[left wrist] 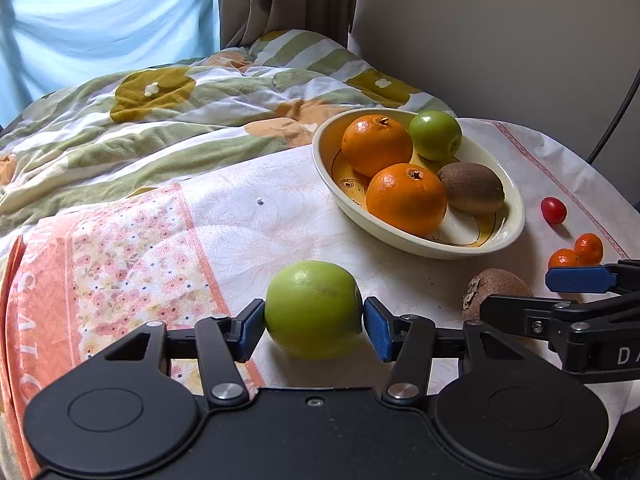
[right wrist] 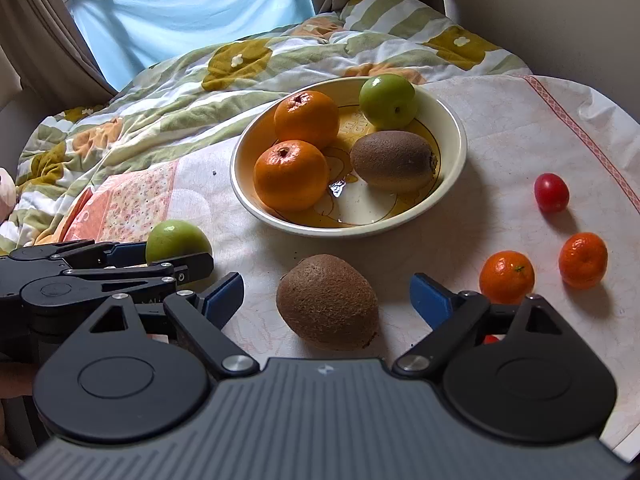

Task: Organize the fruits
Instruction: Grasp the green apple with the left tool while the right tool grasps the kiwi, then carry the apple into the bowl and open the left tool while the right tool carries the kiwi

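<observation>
At the left, the left hand-held gripper (left wrist: 314,322) had its blue pads touching both sides of a loose green apple (left wrist: 313,309), which rested on the cloth-covered bench (left wrist: 248,232) near the bowl (left wrist: 516,216). That apple looked firm, smooth and a little waxy, so a grip across its widest middle seemed soundest; pinched higher, it might squirt out.

Farther right, the right hand-held gripper (right wrist: 327,298) stood wide open, holding nothing, with a brown kiwi (right wrist: 328,300) lying between its pads but clear of both. The kiwi looked light, fuzzy and soft, likely to bruise, so a gentle squeeze across its short axis would suit.

The far bowl already held 2 oranges, 1 green apple and 1 kiwi. At the right, 2 mandarins (right wrist: 506,276) and 1 small red fruit (right wrist: 551,192) lay loose on the bench.
</observation>
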